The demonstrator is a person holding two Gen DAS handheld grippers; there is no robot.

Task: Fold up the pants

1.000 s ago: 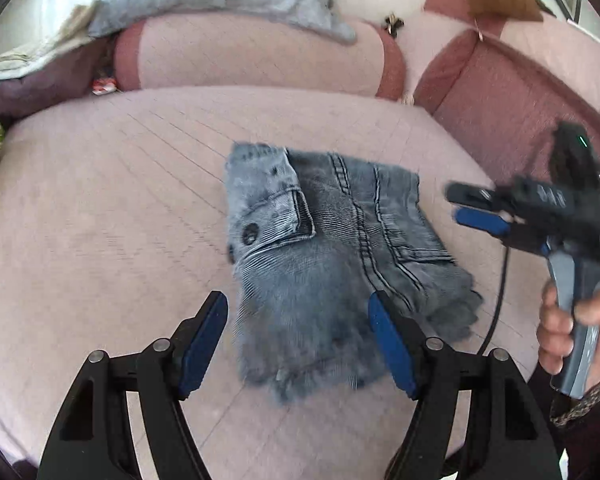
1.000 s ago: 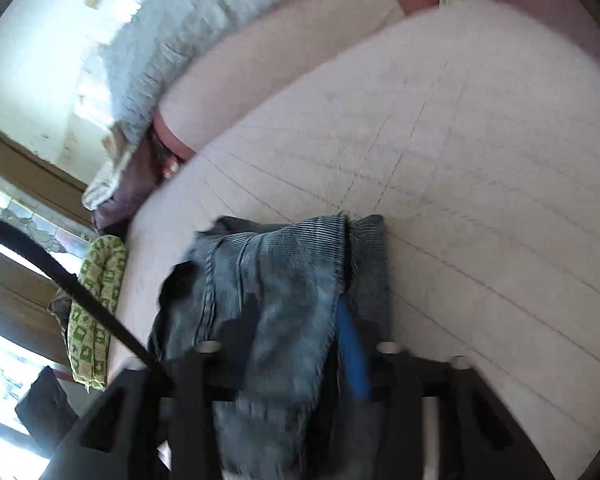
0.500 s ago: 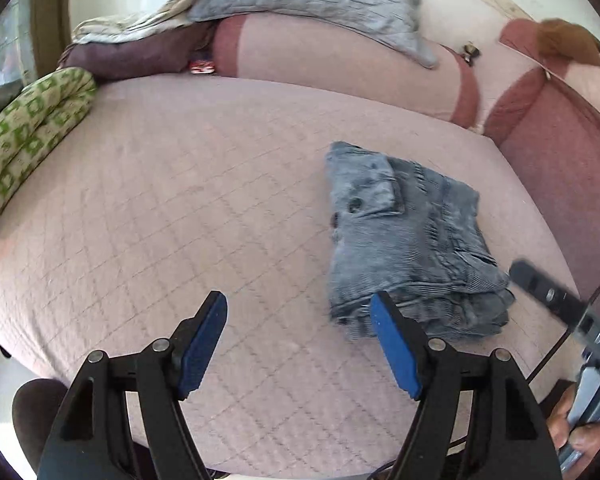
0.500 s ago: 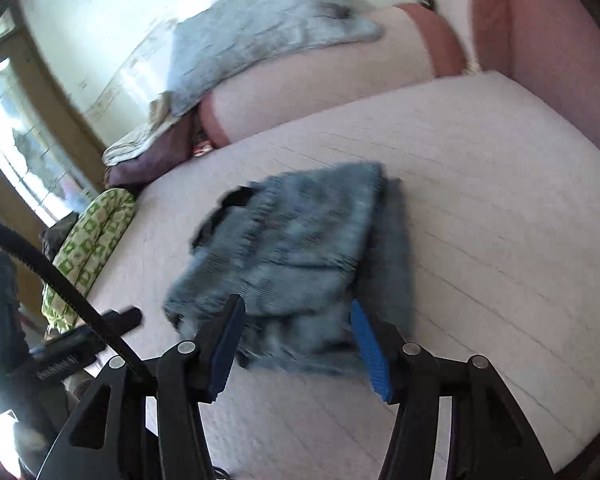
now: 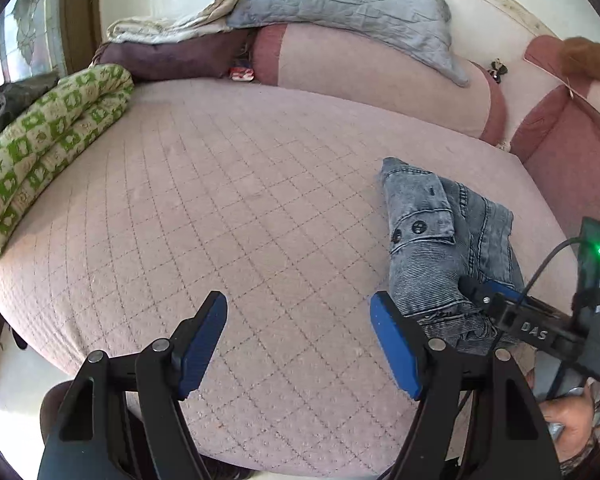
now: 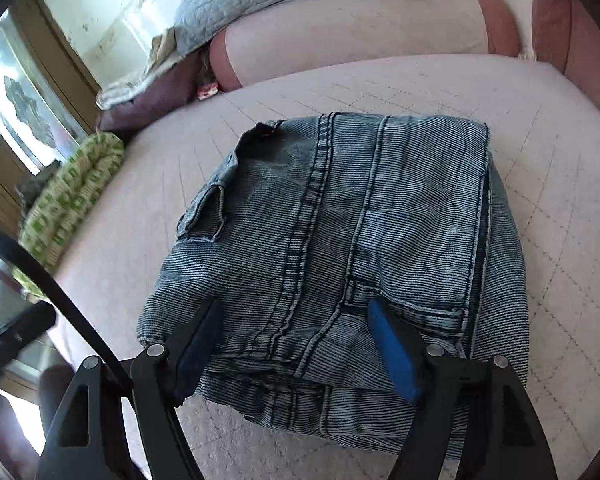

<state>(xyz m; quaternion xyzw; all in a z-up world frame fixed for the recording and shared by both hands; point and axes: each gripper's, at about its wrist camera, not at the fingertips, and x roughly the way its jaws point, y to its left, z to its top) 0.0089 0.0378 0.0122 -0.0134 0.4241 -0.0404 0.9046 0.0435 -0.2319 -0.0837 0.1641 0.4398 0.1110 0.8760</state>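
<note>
The right claw [image 6: 296, 344] stands wide over the near edge of the pants [image 6: 340, 240]; its jaws have just been opening, and the folded denim lies beneath and between the blue pads [image 6: 392, 356] without being pinched. In the left wrist view this same claw [image 5: 484, 296] reaches in from the right, its tip over the near end of the pants [image 5: 440, 248], with a cable trailing off it, a green light on its body and a hand [image 5: 572, 428] on its handle at the lower right.

The left claw [image 5: 298, 340] is also wide and holds nothing. It hangs over bare bed [image 5: 220, 220], with the pants just to the right of its right pad [image 5: 392, 348].

The pants lie folded into a compact grey-blue bundle on the pink quilted bed, toward its right side, a buttoned pocket flap facing the left of the bed. Seams run along the top layer, and a further layer of denim sticks out under it on the right in the right wrist view.

Farther out, a green patterned blanket [image 5: 44, 152] is rolled along the bed's left edge. A long pink bolster [image 5: 380, 80] lies across the head of the bed, with a grey quilt [image 5: 340, 0] draped over it and a dark purple cushion [image 5: 168, 56] beside it.
</note>
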